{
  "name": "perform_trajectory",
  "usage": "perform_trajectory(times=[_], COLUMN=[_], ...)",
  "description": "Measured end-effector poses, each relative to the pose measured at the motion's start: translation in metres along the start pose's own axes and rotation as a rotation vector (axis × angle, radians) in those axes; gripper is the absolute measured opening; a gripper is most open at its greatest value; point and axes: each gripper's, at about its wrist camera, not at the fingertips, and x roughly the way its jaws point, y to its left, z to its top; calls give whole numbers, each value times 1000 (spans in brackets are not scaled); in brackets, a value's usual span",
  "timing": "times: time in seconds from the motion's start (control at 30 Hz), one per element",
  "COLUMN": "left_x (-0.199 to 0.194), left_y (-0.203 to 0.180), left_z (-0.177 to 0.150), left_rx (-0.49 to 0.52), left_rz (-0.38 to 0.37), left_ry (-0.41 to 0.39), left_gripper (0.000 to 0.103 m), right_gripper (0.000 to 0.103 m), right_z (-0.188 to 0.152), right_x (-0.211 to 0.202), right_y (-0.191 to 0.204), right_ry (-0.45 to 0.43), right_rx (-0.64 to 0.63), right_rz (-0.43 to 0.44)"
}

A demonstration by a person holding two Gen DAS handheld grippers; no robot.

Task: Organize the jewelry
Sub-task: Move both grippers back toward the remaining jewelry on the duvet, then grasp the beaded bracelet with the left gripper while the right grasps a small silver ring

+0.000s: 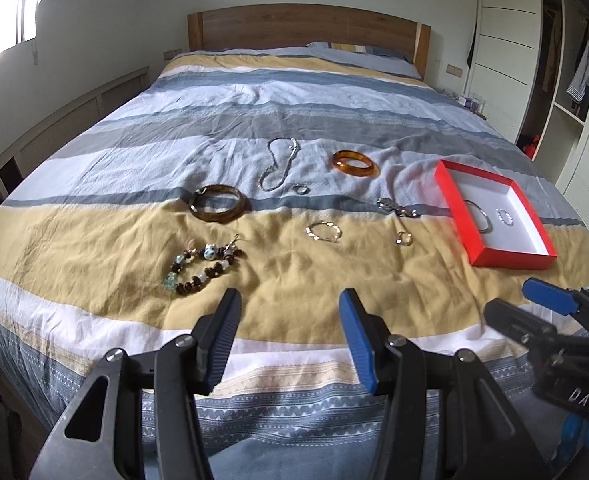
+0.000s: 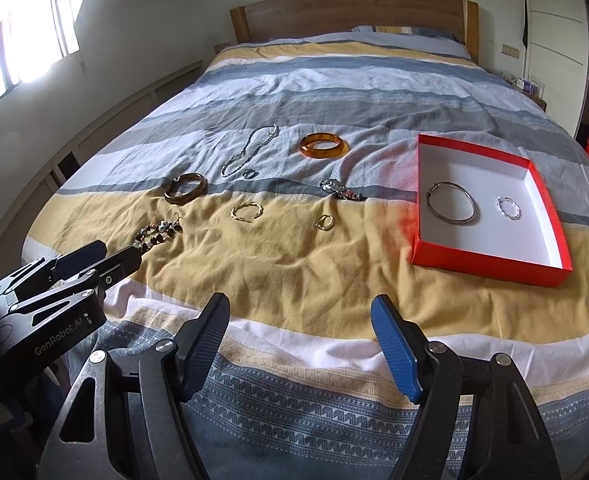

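A red box (image 2: 490, 258) (image 1: 510, 258) with a white inside lies on the bed at the right. It holds a thin metal bangle (image 2: 450, 202) and a small silver ring (image 2: 508, 207). Loose jewelry lies left of it: a beaded bracelet (image 1: 202, 266), a dark brown bangle (image 1: 217, 203) (image 2: 185, 188), an amber bangle (image 1: 354, 164) (image 2: 324, 146), a silver chain (image 1: 280, 162) (image 2: 250, 150), a gold bracelet (image 1: 323, 231) (image 2: 246, 212), a gold ring (image 2: 324, 222) and a silver brooch (image 2: 340, 189). My left gripper (image 1: 290, 308) is open and empty above the bed's front edge. My right gripper (image 2: 300, 312) is open and empty.
The bed has a striped yellow, blue and white cover (image 2: 294, 264) and a wooden headboard (image 2: 350, 12). A wardrobe (image 1: 502, 40) stands at the right. A low wooden cabinet (image 1: 54, 128) runs along the left wall under a window.
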Motion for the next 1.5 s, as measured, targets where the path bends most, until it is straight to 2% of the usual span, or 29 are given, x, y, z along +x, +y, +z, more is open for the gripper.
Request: perform_trajectory(times=[0.3,0.53,0.63,1.1,1.27,1.4,1.5], left_x=[16,36,47,93,117,138,142], left_y=[52,93,101,86,81,82,85], left_z=[-8,-13,-9,24,25,18,17], left_rx=[-104,-181,-198,-98,-56,-51,-58], left_rz=[33,39,18,-129,-138,-123,-112], left_ry=[39,85,98,115,165,220,219], left_gripper=[49,49,49,51,51,47,34], right_gripper=[57,54,54,54,54,54,50], right_z=[7,12,16,43,48,56,62], right_x=[21,41,50,98,112,123,132], right_y=[-8,-8,-10,-21,-21,-21,-22], right_ry=[35,64,74,103,114,117,115], right_rx=[13,1,1,15,8,-1,-5], right_rz=[17,44,51,71,83,83,85])
